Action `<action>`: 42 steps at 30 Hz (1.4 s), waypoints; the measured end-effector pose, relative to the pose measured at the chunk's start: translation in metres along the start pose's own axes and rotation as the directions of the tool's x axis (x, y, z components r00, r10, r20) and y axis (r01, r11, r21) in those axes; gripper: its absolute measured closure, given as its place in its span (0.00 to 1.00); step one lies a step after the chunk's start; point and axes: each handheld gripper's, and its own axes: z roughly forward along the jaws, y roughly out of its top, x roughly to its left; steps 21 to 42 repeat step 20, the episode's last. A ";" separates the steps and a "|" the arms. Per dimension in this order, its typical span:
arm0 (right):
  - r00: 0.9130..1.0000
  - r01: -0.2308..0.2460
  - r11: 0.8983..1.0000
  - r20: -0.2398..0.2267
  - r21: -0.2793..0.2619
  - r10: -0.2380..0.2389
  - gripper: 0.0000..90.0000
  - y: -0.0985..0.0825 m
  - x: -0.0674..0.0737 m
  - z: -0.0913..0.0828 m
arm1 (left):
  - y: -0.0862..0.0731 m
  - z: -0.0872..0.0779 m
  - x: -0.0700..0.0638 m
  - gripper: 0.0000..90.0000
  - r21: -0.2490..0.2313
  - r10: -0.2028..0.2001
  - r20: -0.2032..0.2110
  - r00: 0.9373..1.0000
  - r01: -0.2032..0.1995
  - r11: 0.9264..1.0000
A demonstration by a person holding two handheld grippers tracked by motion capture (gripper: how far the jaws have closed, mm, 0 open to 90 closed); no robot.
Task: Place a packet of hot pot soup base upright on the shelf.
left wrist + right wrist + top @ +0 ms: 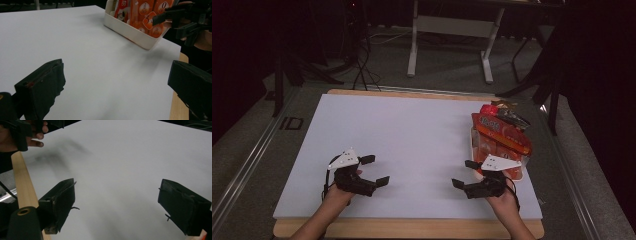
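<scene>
Orange snack packets [499,132] stand packed in a white bin [130,31] at the table's [412,135] right edge, just beside the empty, wide-open right gripper [465,173], while the left gripper [374,170], also spread, hovers well apart.

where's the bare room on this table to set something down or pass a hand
The white tabletop is bare from its left edge to the white plastic bin of orange snack packets, and between the open left gripper and open right gripper. The right edge is crowded: the bin sits there, with the right gripper just in front of it.
</scene>
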 end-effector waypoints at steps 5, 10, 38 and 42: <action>1.000 -0.006 1.000 -0.006 -0.004 0.006 0.16 0.000 0.000 0.000 | -0.001 0.000 0.000 0.01 -0.001 -0.004 0.000 1.000 0.004 1.000; 1.000 -0.004 1.000 -0.007 -0.003 0.004 0.16 0.000 0.000 0.001 | -0.002 0.002 0.000 0.01 0.008 -0.004 0.008 1.000 0.004 1.000; 1.000 0.008 1.000 -0.008 0.002 -0.008 0.16 -0.001 -0.001 0.002 | -0.003 0.002 0.002 0.01 0.009 -0.010 0.008 1.000 0.010 1.000; 1.000 0.008 1.000 -0.008 0.002 -0.008 0.16 -0.001 -0.001 0.002 | -0.003 0.002 0.002 0.01 0.009 -0.010 0.008 1.000 0.010 1.000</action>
